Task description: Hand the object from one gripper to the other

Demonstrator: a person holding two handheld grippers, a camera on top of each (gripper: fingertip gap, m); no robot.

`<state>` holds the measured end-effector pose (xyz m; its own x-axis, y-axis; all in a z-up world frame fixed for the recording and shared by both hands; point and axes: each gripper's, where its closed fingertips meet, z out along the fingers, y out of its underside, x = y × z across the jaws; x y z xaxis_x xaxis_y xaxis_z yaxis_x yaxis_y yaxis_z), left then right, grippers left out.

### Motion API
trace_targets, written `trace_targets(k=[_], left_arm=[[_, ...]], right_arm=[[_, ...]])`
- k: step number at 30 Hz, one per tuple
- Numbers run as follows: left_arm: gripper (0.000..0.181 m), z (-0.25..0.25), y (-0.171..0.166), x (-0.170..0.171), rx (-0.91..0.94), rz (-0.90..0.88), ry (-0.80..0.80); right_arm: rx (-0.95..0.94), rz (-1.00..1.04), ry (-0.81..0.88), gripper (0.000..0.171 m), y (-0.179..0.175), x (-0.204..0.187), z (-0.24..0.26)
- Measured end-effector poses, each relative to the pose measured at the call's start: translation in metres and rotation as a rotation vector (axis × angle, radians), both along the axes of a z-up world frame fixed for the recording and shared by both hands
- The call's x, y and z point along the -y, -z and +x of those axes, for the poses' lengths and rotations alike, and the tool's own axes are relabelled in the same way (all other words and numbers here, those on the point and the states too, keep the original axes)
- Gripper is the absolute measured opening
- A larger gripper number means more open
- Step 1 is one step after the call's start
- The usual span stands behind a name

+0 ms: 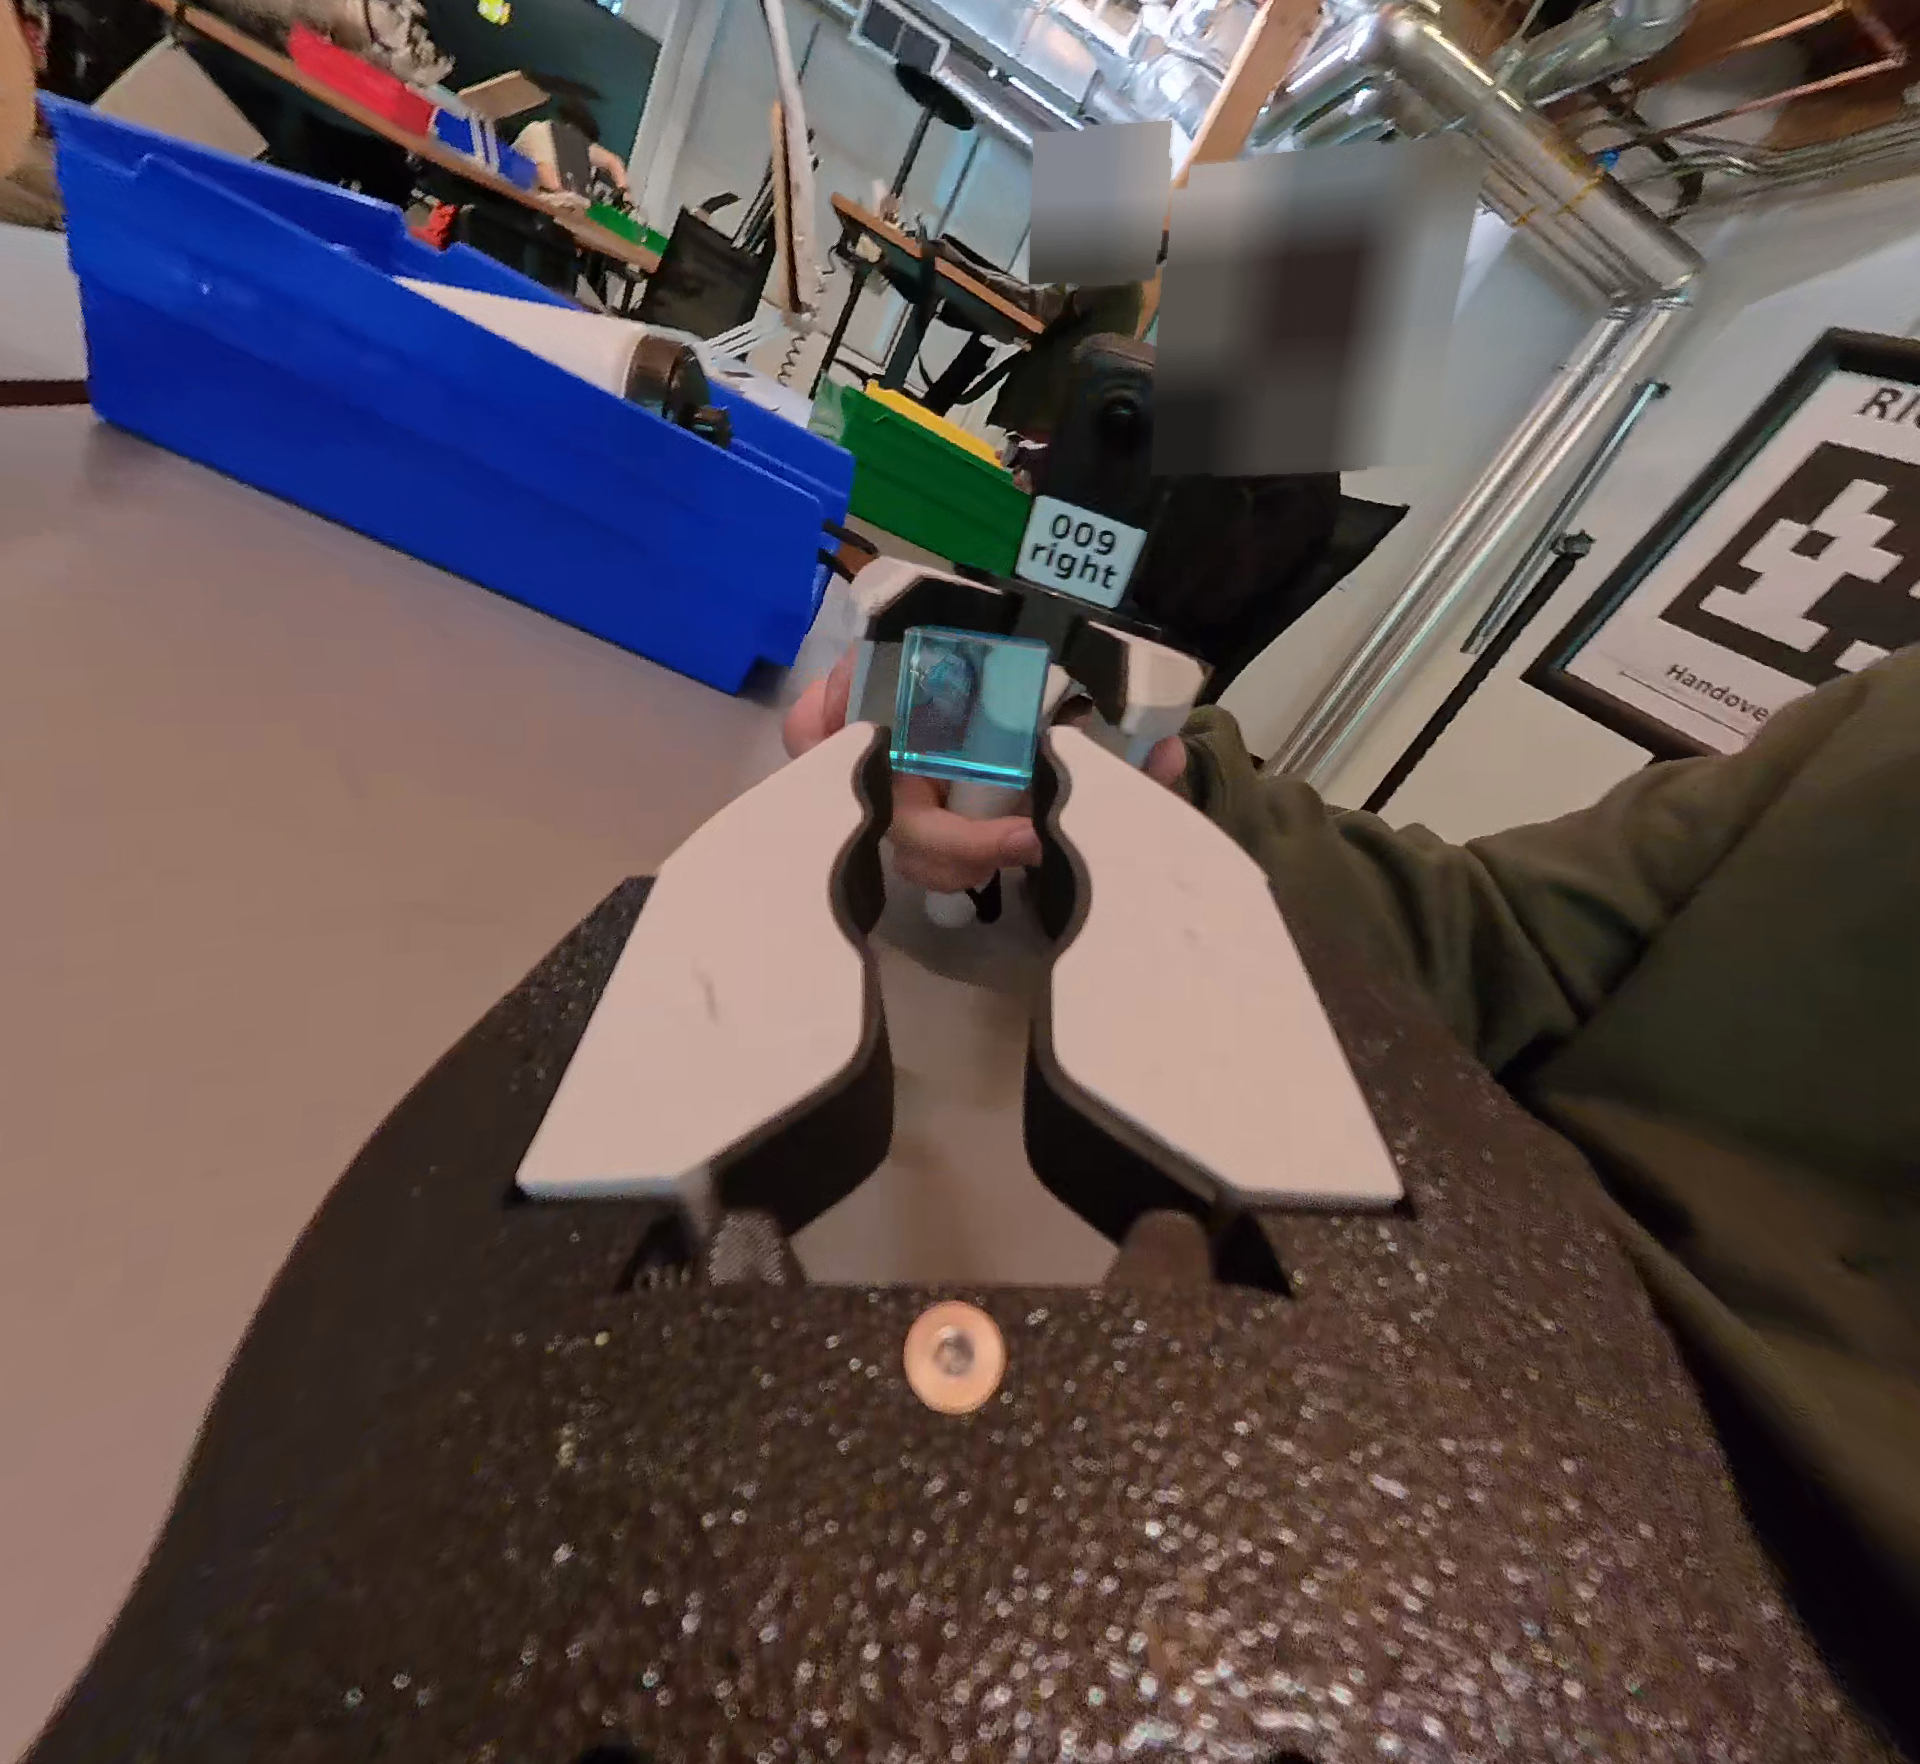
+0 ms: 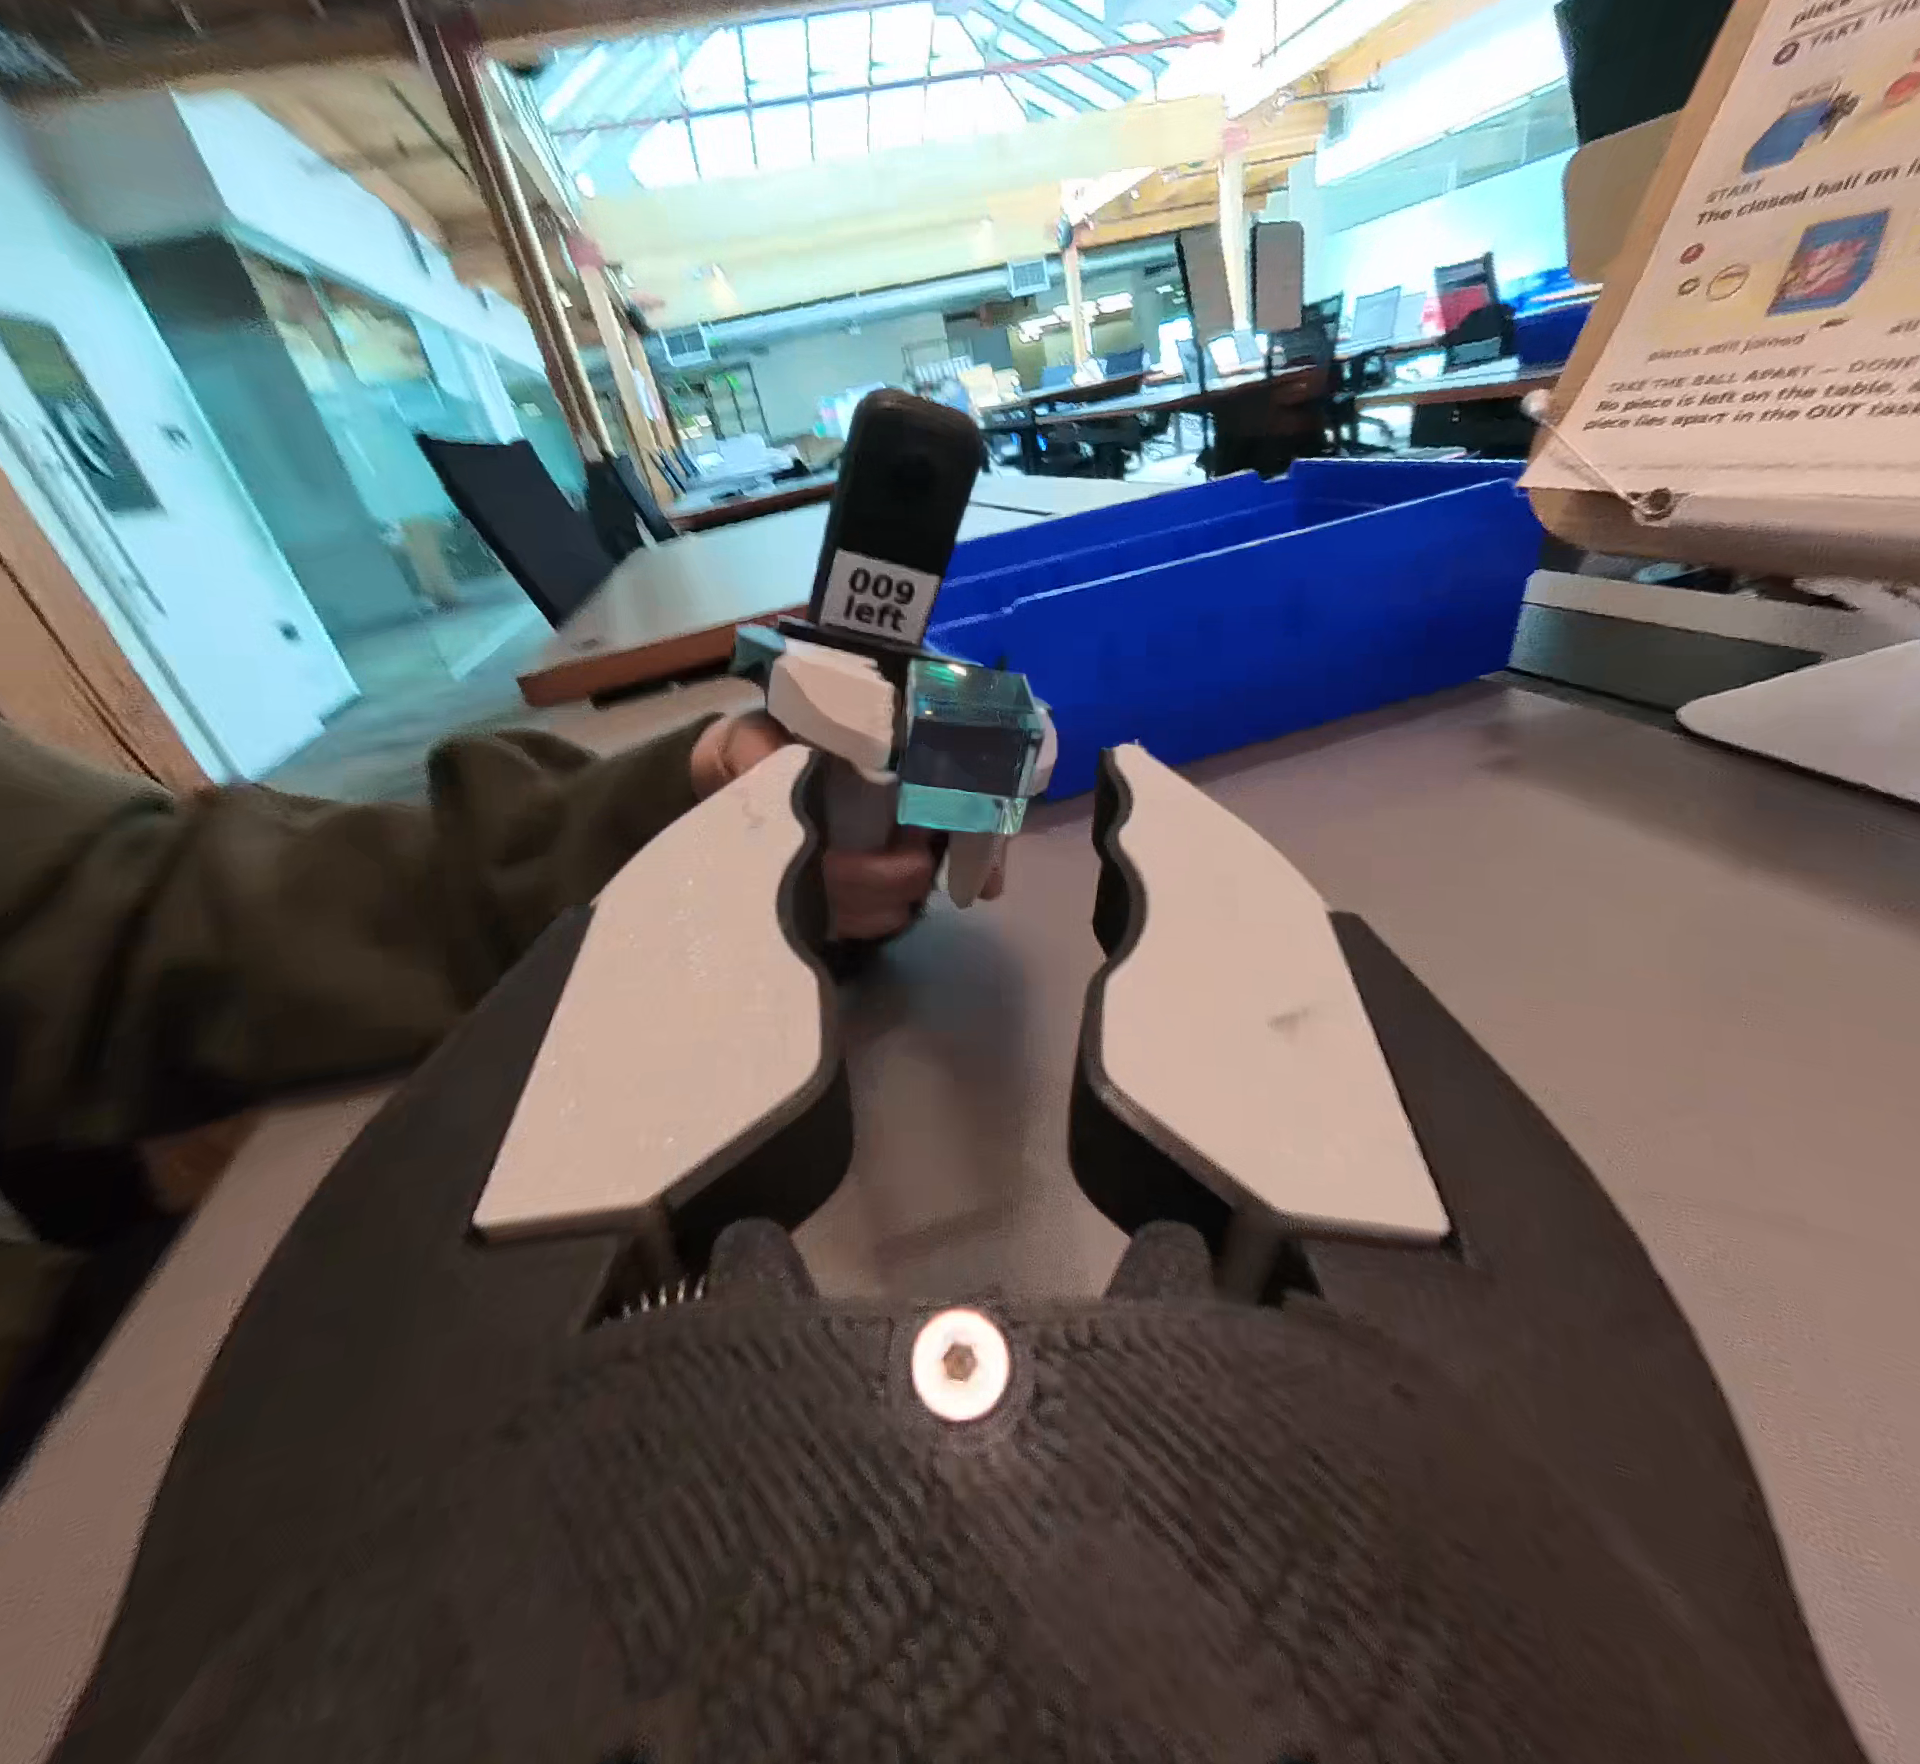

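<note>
Your left gripper (image 1: 961, 758) is clamped on the clear teal cube (image 1: 964, 715), held in the air above the grey table (image 1: 260, 779); your right gripper (image 2: 954, 769), facing it, stands spread wide and empty; blue bin (image 2: 1247, 613) beyond

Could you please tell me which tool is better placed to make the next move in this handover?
The right tool: its jaws stand open with the clear cube just ahead of them, likely ready to advance and close. The left tool is shut on the cube.
</note>
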<state>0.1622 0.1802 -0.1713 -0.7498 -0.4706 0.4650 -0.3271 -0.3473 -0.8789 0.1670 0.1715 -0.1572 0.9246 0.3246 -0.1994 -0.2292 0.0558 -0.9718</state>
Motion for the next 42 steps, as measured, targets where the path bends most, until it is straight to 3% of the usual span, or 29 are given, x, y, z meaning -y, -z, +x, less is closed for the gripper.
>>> trace_targets(k=[3,5,10,13,17,23,26,28,32,42], left_arm=[[0.025,-0.003,-0.001,0.004,0.034,0.037,0.009],[0.025,-0.002,0.0,0.005,0.041,0.057,-0.001],[0.026,0.001,0.003,0.003,0.026,0.084,-0.027],[0.026,0.0,0.004,0.004,0.028,0.099,-0.021],[0.025,-0.003,0.003,0.008,0.01,0.074,0.021],[0.026,-0.001,0.002,0.008,0.017,0.073,0.005],[0.03,0.018,0.005,-0.004,0.043,0.166,-0.195],[0.044,0.026,0.007,-0.008,0.12,0.347,-0.333],[0.046,0.037,0.009,-0.009,0.25,0.646,-0.565],[0.036,0.044,0.011,-0.004,0.336,0.896,-0.819]], right_arm=[[-0.051,0.026,-0.016,0.027,-0.004,0.0,-0.001],[-0.042,0.021,-0.009,0.025,-0.002,-0.001,-0.001],[-0.049,0.008,0.026,0.026,0.002,-0.004,0.003],[-0.062,-0.005,0.057,0.043,0.005,-0.005,0.01],[-0.09,0.013,-0.048,0.025,0.001,-0.001,-0.003],[-0.078,-0.01,-0.046,0.025,0.002,-0.002,0.0],[-0.154,-0.021,0.108,0.025,0.006,-0.007,0.024],[-0.229,-0.028,0.229,0.025,0.012,-0.008,0.043],[-0.295,-0.007,0.369,0.025,0.015,-0.004,0.061],[-0.279,0.013,0.373,0.025,0.011,-0.012,0.044]])
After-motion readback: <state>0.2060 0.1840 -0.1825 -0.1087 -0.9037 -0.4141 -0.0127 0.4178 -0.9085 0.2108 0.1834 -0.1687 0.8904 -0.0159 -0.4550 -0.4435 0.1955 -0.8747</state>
